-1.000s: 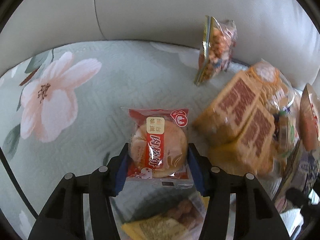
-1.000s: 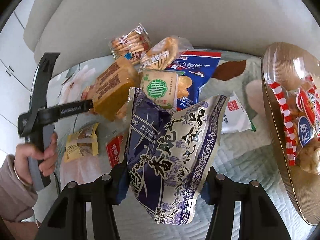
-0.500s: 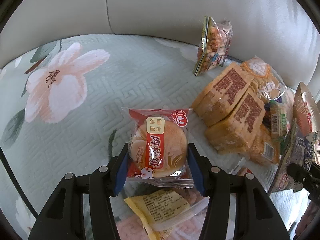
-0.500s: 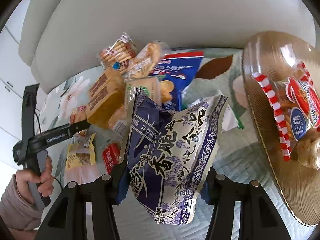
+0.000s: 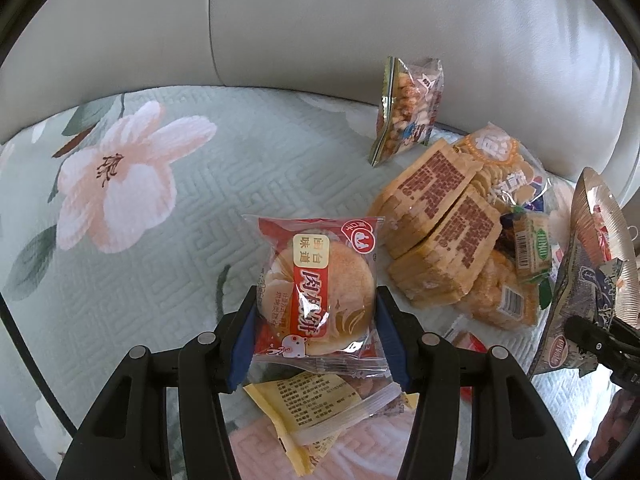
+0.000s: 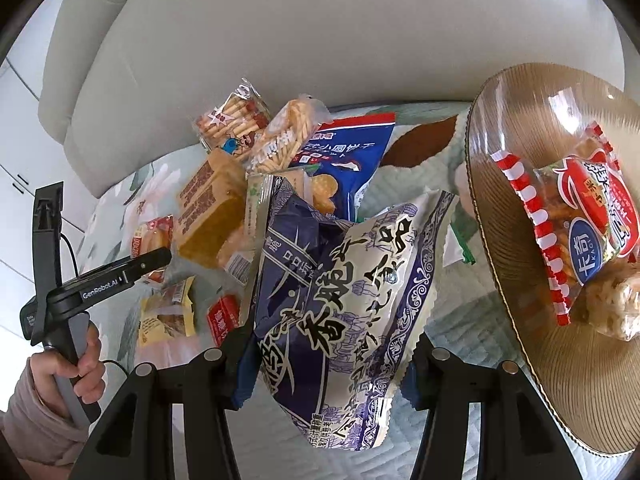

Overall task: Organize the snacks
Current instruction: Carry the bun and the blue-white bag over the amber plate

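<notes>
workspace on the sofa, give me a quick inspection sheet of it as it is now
surface: floral quilted cover on a pale sofa seat.
job's things: round cake packet in the left tool; blue-white snack bag in the right tool; ribbed amber plate tilted on its edge at the right, a red-striped packet in it.
clutter: loose heap of brown cake blocks, biscuit-stick bag, blue cracker bag, yellow packet.
grippers: both shut on their packets.
cables: a thin black cord beside the left tool.
surroundings: sofa backrest, white cupboards.
</notes>
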{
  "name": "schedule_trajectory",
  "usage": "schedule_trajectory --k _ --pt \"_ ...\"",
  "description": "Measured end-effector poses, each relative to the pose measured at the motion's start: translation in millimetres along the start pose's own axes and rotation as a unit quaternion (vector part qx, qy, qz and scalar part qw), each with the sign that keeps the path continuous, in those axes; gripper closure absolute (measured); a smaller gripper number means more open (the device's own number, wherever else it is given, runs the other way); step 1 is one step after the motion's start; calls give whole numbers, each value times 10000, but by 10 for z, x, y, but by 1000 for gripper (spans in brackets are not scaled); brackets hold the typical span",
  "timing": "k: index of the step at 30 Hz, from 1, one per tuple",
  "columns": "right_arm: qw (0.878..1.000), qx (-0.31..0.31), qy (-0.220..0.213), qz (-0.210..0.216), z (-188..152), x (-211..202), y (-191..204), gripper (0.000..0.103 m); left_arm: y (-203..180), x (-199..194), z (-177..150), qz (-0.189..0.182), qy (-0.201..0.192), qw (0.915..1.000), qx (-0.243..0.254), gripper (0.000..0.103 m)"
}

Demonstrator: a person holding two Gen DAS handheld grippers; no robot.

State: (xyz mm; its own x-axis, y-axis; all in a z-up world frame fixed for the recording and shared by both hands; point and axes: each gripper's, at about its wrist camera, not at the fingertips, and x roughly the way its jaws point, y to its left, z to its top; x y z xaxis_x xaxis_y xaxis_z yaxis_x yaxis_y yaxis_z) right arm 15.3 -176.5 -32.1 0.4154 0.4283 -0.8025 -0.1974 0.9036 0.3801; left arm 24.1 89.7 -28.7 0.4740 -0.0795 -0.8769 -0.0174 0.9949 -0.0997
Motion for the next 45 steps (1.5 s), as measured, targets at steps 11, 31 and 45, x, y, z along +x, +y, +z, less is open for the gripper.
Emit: schedule_trajectory --k 11,31,45 --pt "9999 -11 2 132 27 -47 -28 49 73 -26 51 -84 219 9994 -261 51" --pt "9985 -101 -502 184 310 -575 -146 49 -158 -391 503 -195 440 9980 -403 51" --pt "9832 1137 -1341 -493 437 -1471 -1390 49 -1837 -587 958 -1252 116 9839 1271 51"
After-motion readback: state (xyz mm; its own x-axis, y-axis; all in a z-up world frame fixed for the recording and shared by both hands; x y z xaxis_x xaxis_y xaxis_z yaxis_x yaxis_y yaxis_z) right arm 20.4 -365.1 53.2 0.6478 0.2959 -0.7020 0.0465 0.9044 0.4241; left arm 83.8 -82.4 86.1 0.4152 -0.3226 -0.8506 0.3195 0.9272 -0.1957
